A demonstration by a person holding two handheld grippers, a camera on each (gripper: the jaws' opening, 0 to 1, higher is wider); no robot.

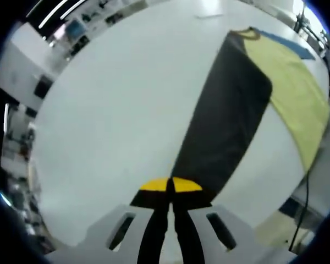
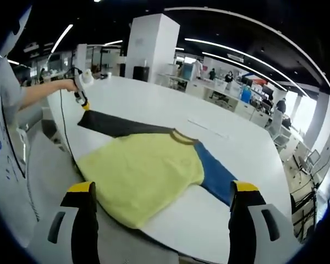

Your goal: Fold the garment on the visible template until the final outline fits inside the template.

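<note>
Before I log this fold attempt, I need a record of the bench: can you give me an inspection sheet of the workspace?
Surface: white table, large, with the shirt near its edge.
Job's things: shirt, yellow body, dark sleeve stretched out, blue sleeve on the far side; no template outline can be made out.
Clutter: nothing seen on the table beyond a faint flat strip.
Grippers: left gripper shut on the dark sleeve's end; right gripper open, held off the shirt.
Cables: a dark cable hangs from the left gripper.
Surroundings: open office with desks, a white column, ceiling strip lights, people in the distance.
</note>
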